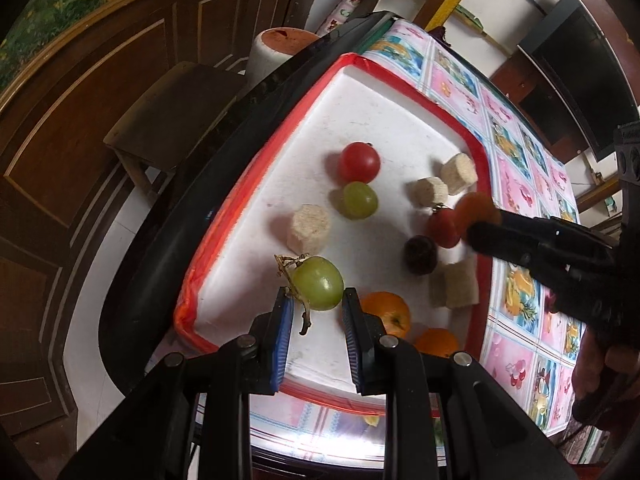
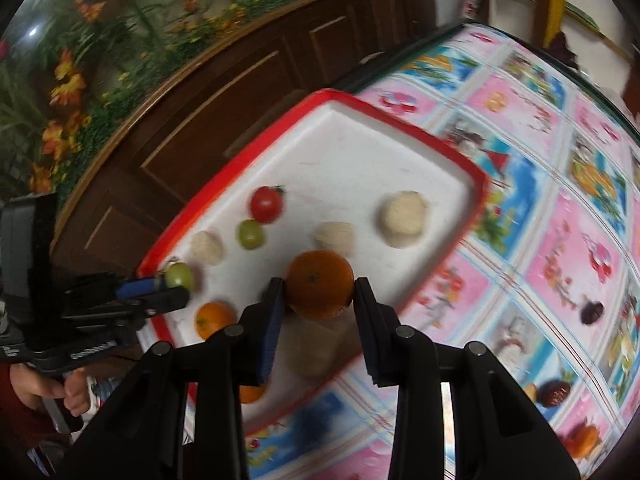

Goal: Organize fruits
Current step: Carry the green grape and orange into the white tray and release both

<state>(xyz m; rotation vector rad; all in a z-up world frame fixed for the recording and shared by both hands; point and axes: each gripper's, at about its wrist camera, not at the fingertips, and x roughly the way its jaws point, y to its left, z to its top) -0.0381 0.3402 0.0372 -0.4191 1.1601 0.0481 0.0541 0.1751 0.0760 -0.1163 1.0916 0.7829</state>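
A white tray with a red rim [image 1: 236,204] [image 2: 400,120] holds fruits and several beige foam blocks. My left gripper [image 1: 316,306] is open, its blue pads on either side of a green grape with a stem [image 1: 318,288], also seen in the right wrist view [image 2: 180,275]. My right gripper [image 2: 319,294] is shut on an orange [image 2: 320,290] and holds it above the tray; it shows in the left wrist view [image 1: 478,210]. A red tomato [image 1: 359,162] [image 2: 266,204], a second green grape [image 1: 360,200] [image 2: 251,234], a small red fruit [image 1: 442,228], a dark grape [image 1: 420,254] and two oranges [image 1: 386,314] [image 1: 436,342] lie in the tray.
The tray sits on a table with a pink and blue patterned cloth [image 1: 516,144] [image 2: 560,200]. A dark wooden cabinet [image 1: 100,92] [image 2: 240,92] stands beyond the table edge. A wooden stool [image 1: 168,112] and a white cylinder [image 1: 276,52] stand beside the table.
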